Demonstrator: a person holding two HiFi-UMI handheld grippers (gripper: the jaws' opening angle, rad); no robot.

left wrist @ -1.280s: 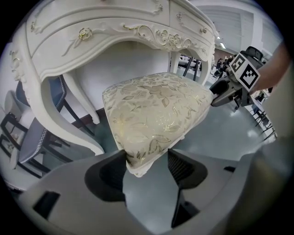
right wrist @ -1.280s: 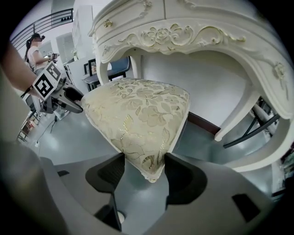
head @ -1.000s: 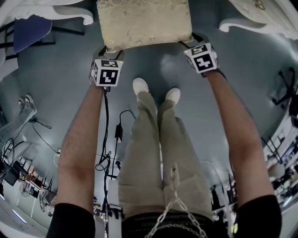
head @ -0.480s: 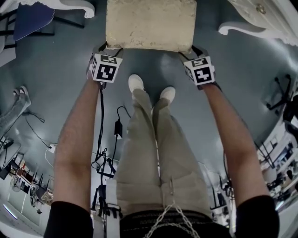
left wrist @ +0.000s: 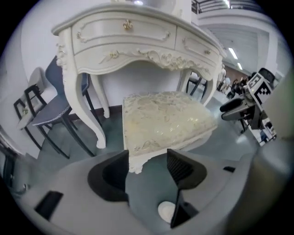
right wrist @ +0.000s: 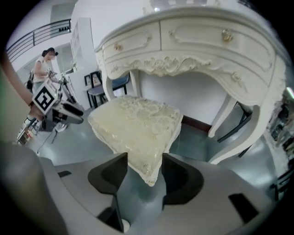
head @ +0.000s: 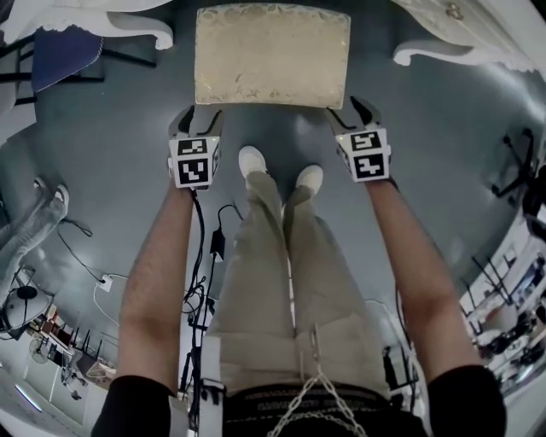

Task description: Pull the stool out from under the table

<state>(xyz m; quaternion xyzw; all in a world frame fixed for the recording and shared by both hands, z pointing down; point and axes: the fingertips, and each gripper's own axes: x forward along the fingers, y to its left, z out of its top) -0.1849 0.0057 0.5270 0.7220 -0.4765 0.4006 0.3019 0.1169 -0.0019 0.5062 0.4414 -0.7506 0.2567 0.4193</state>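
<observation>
The stool (head: 271,55), with a cream embroidered seat and white carved legs, stands on the grey floor in front of the white carved table (head: 128,21), its whole seat showing. My left gripper (head: 196,119) is at its near left corner and my right gripper (head: 351,111) at its near right corner. In the left gripper view the stool (left wrist: 163,121) pokes a corner between the open jaws of my left gripper (left wrist: 148,158), with a gap on the right side. In the right gripper view the stool (right wrist: 135,124) has a corner between the closing jaws of my right gripper (right wrist: 144,160), and no firm press shows.
A blue-seated chair (left wrist: 50,110) stands left of the table (left wrist: 124,36). The person's white shoes (head: 253,160) are just behind the stool. Cables (head: 217,239) trail on the floor at the left. A person (right wrist: 43,69) and dark chairs (right wrist: 98,92) are at the far back.
Both grippers have drawn back a little from the stool's near corners. The stool's seat now shows whole, further from the table's front.
</observation>
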